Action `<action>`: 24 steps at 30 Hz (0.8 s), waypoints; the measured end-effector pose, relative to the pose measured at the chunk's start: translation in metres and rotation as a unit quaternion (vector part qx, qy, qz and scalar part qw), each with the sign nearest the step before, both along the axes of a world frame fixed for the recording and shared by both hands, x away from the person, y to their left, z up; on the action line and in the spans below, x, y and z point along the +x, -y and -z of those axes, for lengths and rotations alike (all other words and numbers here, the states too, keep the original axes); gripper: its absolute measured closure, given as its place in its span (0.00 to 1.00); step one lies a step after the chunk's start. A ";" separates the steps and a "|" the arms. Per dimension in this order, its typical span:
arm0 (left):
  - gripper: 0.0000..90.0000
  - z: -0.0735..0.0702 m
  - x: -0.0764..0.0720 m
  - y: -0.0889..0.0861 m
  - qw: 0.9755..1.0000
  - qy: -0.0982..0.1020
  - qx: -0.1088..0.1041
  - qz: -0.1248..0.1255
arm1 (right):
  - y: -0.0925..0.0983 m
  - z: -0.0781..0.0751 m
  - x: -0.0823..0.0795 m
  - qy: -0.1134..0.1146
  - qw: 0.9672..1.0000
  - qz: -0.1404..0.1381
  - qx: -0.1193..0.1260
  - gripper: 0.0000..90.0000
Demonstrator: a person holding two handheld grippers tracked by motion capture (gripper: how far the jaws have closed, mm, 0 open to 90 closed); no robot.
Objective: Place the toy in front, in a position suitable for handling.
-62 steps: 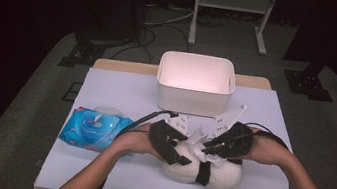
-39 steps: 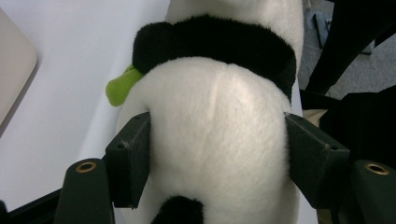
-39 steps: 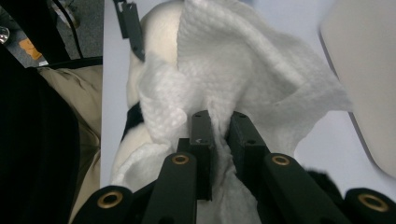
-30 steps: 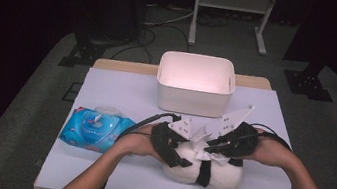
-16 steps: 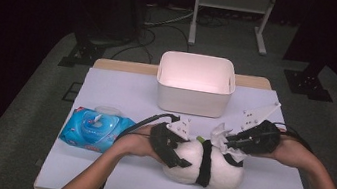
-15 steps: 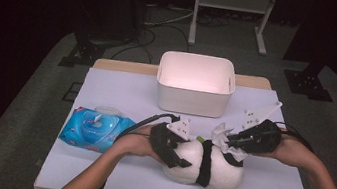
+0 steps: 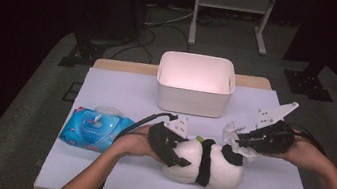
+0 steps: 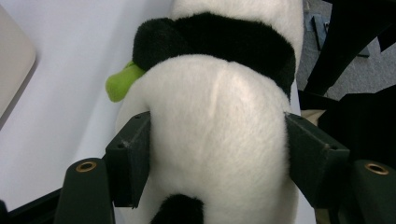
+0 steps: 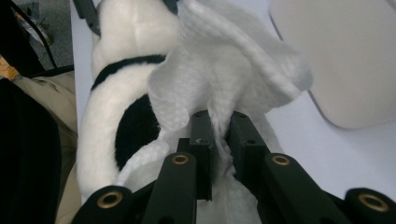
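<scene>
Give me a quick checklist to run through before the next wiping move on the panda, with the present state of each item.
1. Left gripper clamped on plush panda: ok, fingers press both flanks.
2. Right gripper holding wet wipe: ok, pinched shut.
3. Wipe touching the panda: cannot tell.
4. Panda resting on table: ok.
5. White bin apart from both grippers: ok.
6. Wipes pack lid closed: cannot tell.

Plush panda [image 7: 206, 163], white with black band, lying on its side near my table edge, clamped at its white rump. Crumpled white wipe [image 9: 224, 79] pinched, held just above panda's head.
</scene>
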State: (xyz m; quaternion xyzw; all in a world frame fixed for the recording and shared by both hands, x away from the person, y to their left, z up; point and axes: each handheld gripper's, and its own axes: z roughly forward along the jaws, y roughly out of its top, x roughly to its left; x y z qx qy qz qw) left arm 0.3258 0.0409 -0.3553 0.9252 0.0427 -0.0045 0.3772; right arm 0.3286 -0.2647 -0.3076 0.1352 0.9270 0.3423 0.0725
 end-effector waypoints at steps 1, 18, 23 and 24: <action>0.34 0.000 0.000 0.000 1.000 0.000 0.000 0.000 | 0.000 0.000 0.000 0.000 1.000 0.000 0.000 0.89; 0.34 -0.001 -0.004 0.006 1.000 0.015 0.010 0.010 | -0.024 0.006 -0.003 -0.008 0.999 -0.032 0.002 0.89; 0.35 -0.001 -0.005 0.005 1.000 0.017 0.008 0.011 | -0.025 0.002 0.004 0.001 1.000 -0.024 -0.004 0.89; 0.35 0.000 -0.004 0.003 1.000 0.015 0.004 0.010 | -0.021 0.001 0.007 -0.001 1.000 -0.014 0.003 0.89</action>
